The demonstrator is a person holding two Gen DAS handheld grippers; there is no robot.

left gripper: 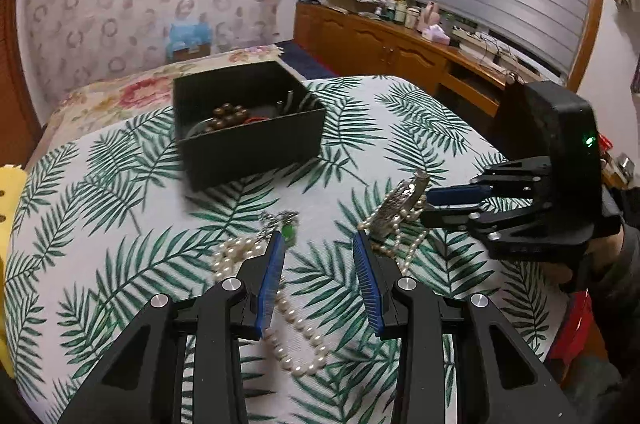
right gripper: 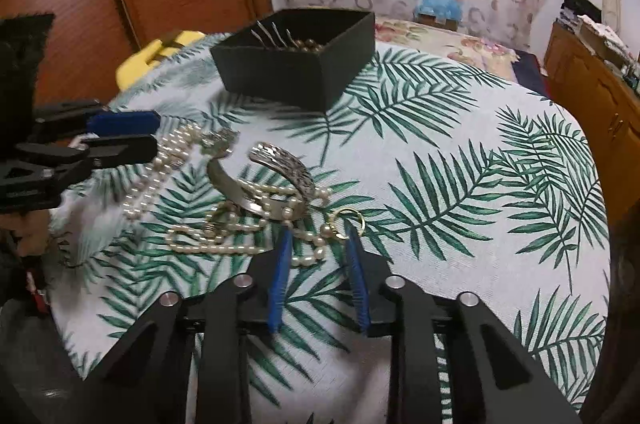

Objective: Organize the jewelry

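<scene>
right gripper [right gripper: 318, 230] jaws partly apart, pearl strand [right gripper: 308, 248] loose between the tips, nothing pinched, left gripper [left gripper: 316, 238] part open over pearl necklace [left gripper: 294, 328], silver cuff [right gripper: 280, 170] beyond, black box [right gripper: 298, 58] with beads farthest

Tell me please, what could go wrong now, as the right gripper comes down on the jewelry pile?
1. The pearl strands lie tangled with the silver cuff and gold ring, so lifting one piece may drag the others.
2. The right gripper has open jaws straddling pearls beside the ring; closing may catch the wrong item.
</scene>
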